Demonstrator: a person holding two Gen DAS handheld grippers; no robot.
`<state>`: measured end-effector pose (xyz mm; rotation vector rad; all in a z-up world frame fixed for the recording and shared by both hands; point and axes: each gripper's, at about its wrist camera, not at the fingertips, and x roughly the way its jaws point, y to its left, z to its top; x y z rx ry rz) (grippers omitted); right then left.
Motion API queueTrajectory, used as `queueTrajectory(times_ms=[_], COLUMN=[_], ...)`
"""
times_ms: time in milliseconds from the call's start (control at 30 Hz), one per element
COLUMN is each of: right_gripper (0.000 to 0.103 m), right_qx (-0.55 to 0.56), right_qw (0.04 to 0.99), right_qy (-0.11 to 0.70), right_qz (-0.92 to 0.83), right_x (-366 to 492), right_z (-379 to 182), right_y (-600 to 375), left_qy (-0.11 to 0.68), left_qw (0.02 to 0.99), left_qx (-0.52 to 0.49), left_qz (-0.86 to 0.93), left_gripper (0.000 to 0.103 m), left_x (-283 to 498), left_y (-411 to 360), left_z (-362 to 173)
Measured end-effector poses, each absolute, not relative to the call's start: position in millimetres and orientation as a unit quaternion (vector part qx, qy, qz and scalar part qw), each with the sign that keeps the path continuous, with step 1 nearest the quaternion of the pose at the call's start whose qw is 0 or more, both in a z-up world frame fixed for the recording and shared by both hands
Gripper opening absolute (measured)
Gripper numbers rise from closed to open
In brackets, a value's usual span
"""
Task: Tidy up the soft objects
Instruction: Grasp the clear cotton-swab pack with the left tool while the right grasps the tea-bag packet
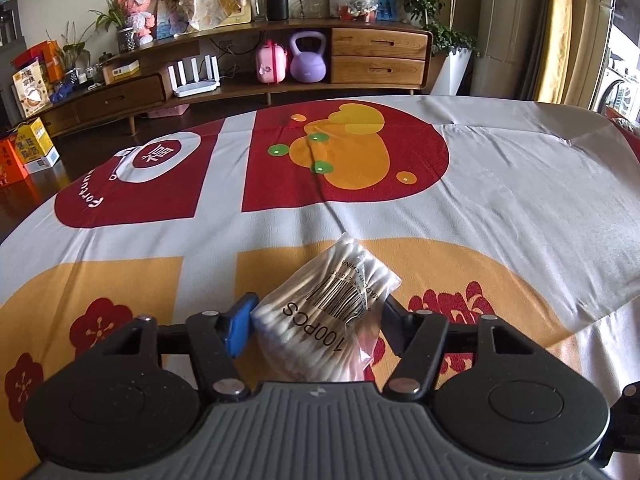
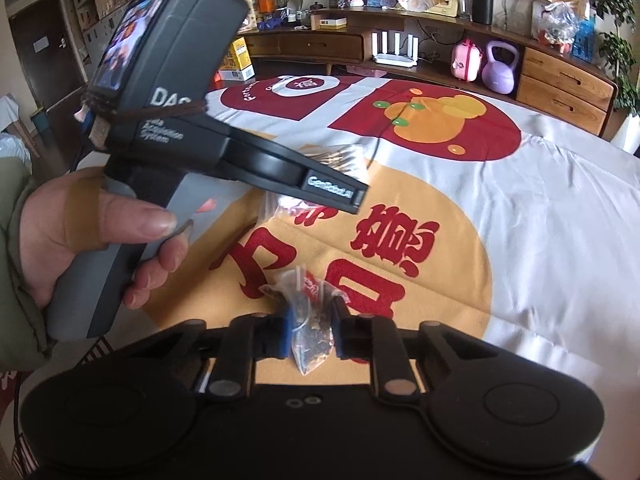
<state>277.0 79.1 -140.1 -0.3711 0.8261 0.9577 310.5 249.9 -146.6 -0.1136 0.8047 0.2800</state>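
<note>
My left gripper is shut on a clear bag of cotton swabs marked "100PCS", held just above the patterned tablecloth. In the right wrist view the left gripper's body is held by a hand at the left, and the swab bag shows partly behind its fingers. My right gripper is shut on a small clear bag of dark bits with a red label, held over the orange circle of the cloth.
The cloth covers a table with red, orange and grey prints. A wooden sideboard stands behind it with a purple kettlebell, a pink case and a white router. Boxes lie on the floor at the left.
</note>
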Motion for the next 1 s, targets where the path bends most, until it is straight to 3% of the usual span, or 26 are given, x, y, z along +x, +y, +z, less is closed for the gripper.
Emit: queueTrajectory(times_ms=[400,1000], right_gripper=[0.012,0.012], right_qx=[-0.127,-0.070], right_qw=[0.811,0.847], right_qy=[0.388,0.355], right_qz=[0.419,0.389], right_x=[265.5,224.0], right_z=[-115.6,-36.0], right_y=[35.1,-58.8], left_qy=[0.390,0.381], left_qw=[0.908,0.919], left_qx=[-0.063,-0.054], left_qz=[0.136,0.088], left_gripper=[0.061,0.061], left_x=[271.8,205.1], left_y=[225.3,129.9], left_z=[-113.4,-28.4])
